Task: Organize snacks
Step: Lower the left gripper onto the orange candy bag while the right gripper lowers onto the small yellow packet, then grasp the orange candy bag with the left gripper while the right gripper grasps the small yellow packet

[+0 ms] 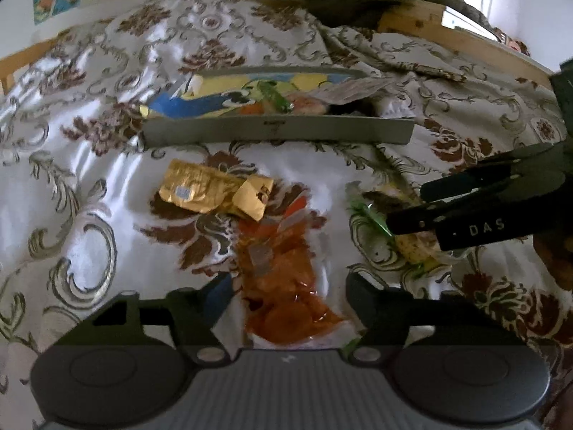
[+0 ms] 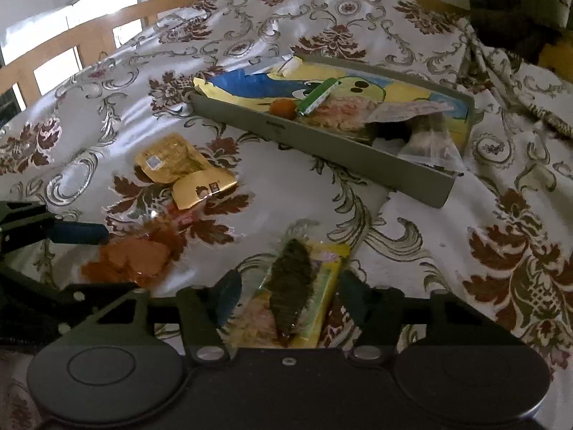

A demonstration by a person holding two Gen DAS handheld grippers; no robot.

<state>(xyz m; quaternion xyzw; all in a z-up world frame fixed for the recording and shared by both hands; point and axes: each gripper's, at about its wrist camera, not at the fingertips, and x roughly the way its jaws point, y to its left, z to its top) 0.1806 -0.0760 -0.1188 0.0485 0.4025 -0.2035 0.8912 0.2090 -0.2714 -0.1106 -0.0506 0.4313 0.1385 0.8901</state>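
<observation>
Low in the frame, the left gripper has its fingers apart either side of an orange snack bag. The right gripper is likewise spread around a yellow-edged snack packet; its finger reads "DAS". The gold packets lie mid-frame, just short of the grey tray; their print is unreadable.

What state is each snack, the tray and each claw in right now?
Orange snack bag: on the bedspread, between the open left claw fingers.
Yellow snack packet: on the bedspread, between the open right claw fingers.
Gold packets: loose on the bedspread.
Tray: partly filled.
</observation>
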